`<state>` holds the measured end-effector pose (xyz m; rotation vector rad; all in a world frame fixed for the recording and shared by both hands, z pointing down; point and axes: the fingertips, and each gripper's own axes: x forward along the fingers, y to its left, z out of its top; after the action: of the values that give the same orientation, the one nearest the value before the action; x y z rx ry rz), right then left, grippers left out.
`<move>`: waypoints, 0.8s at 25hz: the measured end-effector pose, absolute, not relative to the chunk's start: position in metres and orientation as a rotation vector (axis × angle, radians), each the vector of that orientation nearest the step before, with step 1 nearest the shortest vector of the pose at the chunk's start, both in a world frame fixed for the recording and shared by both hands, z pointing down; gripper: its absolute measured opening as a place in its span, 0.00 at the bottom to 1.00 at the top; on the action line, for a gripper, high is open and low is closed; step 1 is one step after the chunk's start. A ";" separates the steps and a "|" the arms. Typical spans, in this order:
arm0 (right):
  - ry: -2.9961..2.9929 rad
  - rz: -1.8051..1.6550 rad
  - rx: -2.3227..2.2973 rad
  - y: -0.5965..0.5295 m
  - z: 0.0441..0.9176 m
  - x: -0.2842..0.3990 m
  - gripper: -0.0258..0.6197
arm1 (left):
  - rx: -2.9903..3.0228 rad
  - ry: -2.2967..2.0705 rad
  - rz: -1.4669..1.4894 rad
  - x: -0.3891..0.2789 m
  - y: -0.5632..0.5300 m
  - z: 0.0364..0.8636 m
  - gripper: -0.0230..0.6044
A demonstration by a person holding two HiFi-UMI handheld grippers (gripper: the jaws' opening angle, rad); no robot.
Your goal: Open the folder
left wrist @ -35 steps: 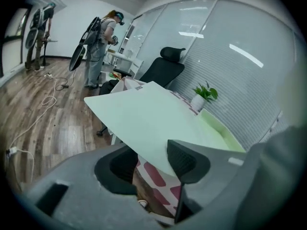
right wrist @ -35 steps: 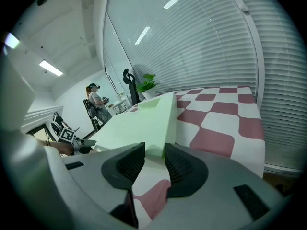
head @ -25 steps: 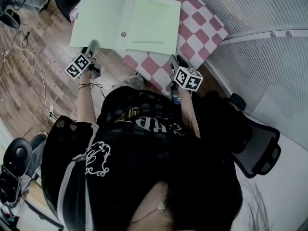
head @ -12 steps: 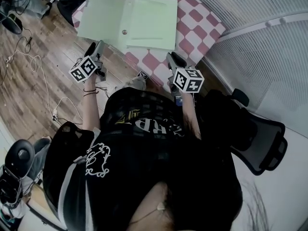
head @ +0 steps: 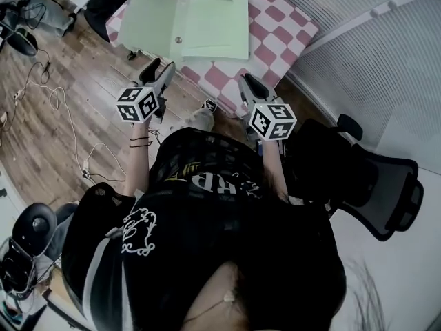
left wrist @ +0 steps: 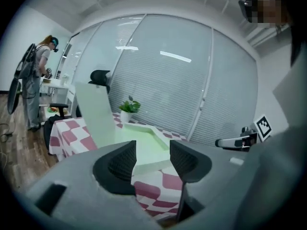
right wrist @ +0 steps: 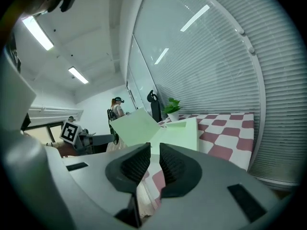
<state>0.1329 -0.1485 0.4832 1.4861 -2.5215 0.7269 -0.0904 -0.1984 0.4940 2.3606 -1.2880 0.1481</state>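
The pale green folder (head: 155, 12) lies open on the pink-and-white checked table (head: 282, 26), its left cover spread past the table's edge and a green sheet (head: 215, 23) in its right half. In the left gripper view the cover (left wrist: 96, 114) stands raised. My left gripper (head: 159, 72) hovers off the table's near left corner, open, nothing between its jaws (left wrist: 152, 157). My right gripper (head: 248, 86) hangs over the table's near edge, jaws a narrow gap apart and empty (right wrist: 154, 159). Neither gripper touches the folder.
A black office chair (head: 372, 185) stands at the right, by the blinds. Cables (head: 48, 88) trail over the wooden floor at the left. A potted plant (left wrist: 128, 108) sits at the table's far end. Another person (left wrist: 36, 80) stands by a desk in the background.
Both grippers have risen and drawn back from the folder toward my body. The left one has also shifted right and rolled. The folder stays open.
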 end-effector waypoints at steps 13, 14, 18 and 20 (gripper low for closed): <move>-2.571 0.686 1.511 -0.061 0.464 0.141 0.11 | 2.568 -1.018 0.082 -0.002 -0.098 0.438 0.39; -2.580 0.687 1.505 -0.058 0.464 0.138 0.11 | 2.573 -1.006 0.097 -0.002 -0.093 0.437 0.39; -2.596 0.698 1.465 -0.049 0.469 0.122 0.10 | 2.571 -1.003 0.121 -0.010 -0.077 0.440 0.39; -2.598 0.701 1.449 -0.047 0.470 0.118 0.10 | 2.569 -1.000 0.120 -0.011 -0.073 0.439 0.39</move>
<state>0.1177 -0.0468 0.4698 1.4494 -2.5979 0.7014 -0.0107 -0.0727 0.4392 2.5694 -0.9998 0.1202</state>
